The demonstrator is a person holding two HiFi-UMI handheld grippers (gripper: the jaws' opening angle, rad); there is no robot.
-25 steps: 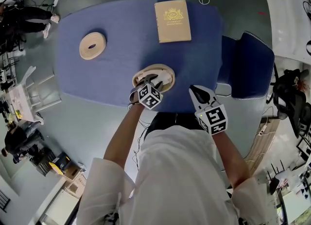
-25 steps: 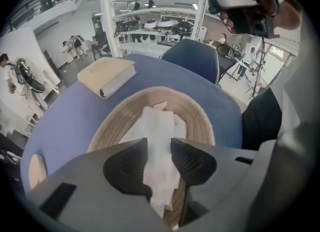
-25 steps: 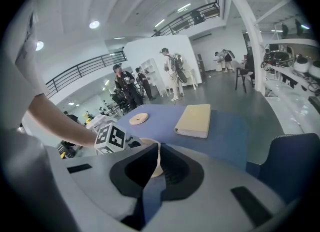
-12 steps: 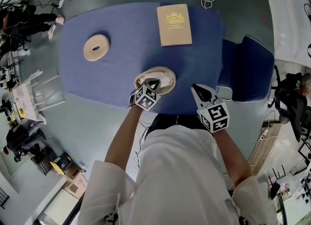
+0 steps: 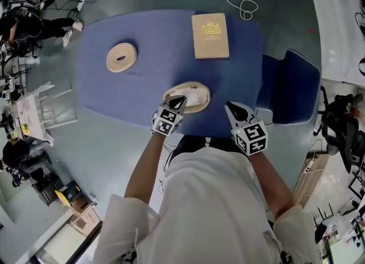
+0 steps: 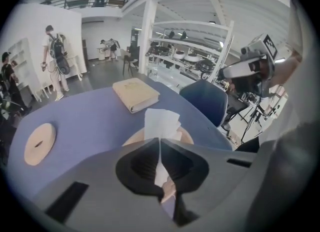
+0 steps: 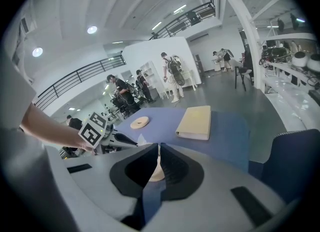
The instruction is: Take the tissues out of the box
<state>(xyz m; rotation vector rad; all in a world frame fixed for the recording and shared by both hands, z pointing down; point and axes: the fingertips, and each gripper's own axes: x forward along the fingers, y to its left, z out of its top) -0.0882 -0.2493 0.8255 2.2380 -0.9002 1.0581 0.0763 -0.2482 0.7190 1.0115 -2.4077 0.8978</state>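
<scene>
A round wooden tissue box (image 5: 202, 90) sits on the blue table (image 5: 142, 86) near its front edge. A white tissue (image 5: 193, 94) sticks up out of it. My left gripper (image 5: 180, 101) is at the box's near left side, shut on that tissue. In the left gripper view the tissue (image 6: 161, 123) runs up from between the closed jaws of the left gripper (image 6: 159, 143), above the box (image 6: 132, 138). My right gripper (image 5: 230, 106) hangs shut and empty at the table's front edge, to the right of the box. In its own view the right gripper (image 7: 159, 148) faces the left gripper (image 7: 125, 142).
A tan book (image 5: 210, 28) lies at the table's far side. A round wooden disc (image 5: 121, 57) lies at the far left. A blue chair (image 5: 291, 86) stands against the table's right side. Cables trail on the floor beyond, and people stand in the room at the left.
The left gripper's jaws, open over the box a second ago, have closed on the tissue. The right gripper has hardly moved.
</scene>
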